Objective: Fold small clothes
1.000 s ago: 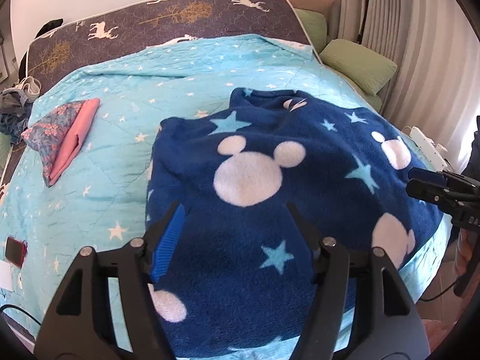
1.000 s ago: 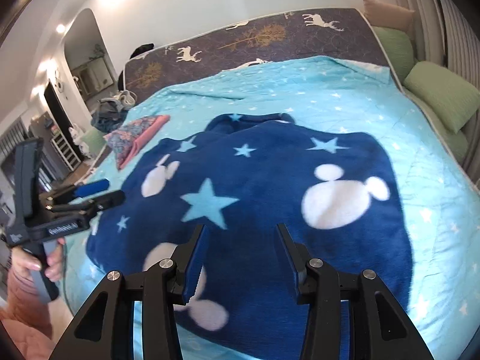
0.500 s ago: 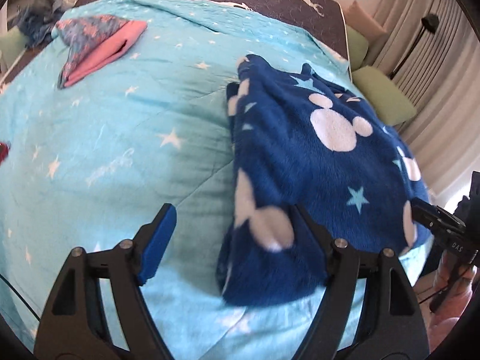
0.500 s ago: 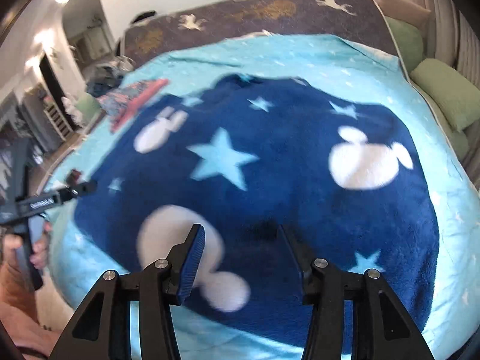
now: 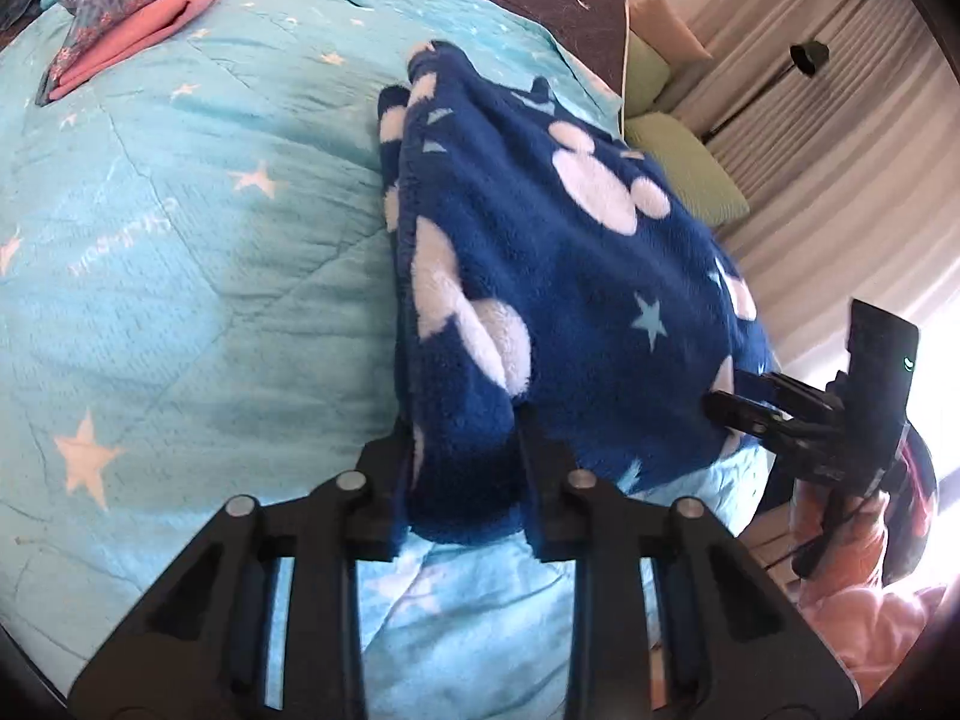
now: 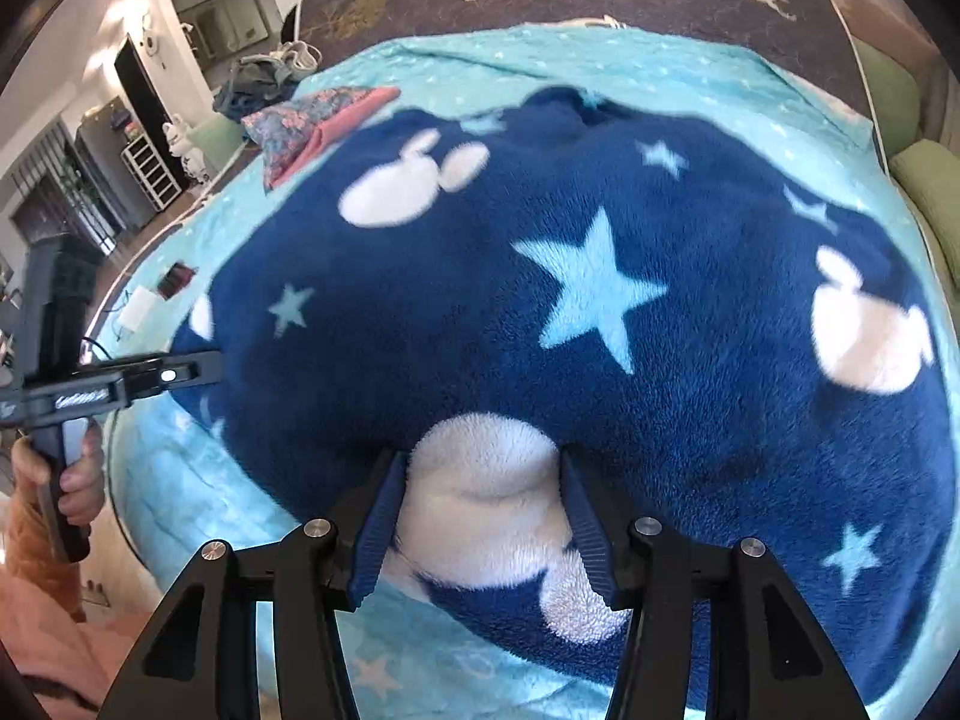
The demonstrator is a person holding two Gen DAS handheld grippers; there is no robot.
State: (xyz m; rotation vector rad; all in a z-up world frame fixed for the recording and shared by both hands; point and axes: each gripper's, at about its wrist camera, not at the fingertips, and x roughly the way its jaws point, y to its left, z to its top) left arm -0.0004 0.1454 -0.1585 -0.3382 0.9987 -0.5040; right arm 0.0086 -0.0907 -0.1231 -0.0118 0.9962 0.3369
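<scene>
A dark blue fleece garment [image 5: 558,276] with white mouse heads and light blue stars lies on the turquoise star quilt [image 5: 180,276]. It also fills the right wrist view [image 6: 600,300]. My left gripper [image 5: 465,420] is shut on the garment's near left corner, with bunched fleece between its jaws. My right gripper [image 6: 483,462] is closed around the garment's near edge at a white patch; it also shows in the left wrist view [image 5: 717,405] at the garment's right edge. The left gripper shows in the right wrist view [image 6: 207,369] at the garment's left corner.
A folded pink and floral cloth [image 5: 132,6] lies at the far left of the bed, also seen in the right wrist view [image 6: 318,126]. Green pillows [image 5: 690,174] sit at the far right by the curtains. A pile of clothes [image 6: 258,78] and a small red object [image 6: 174,279] lie at the bed's left side.
Both grippers have dropped to the garment's near edge and closed on the fleece. The left one has moved to the left corner, which is now bunched and raised.
</scene>
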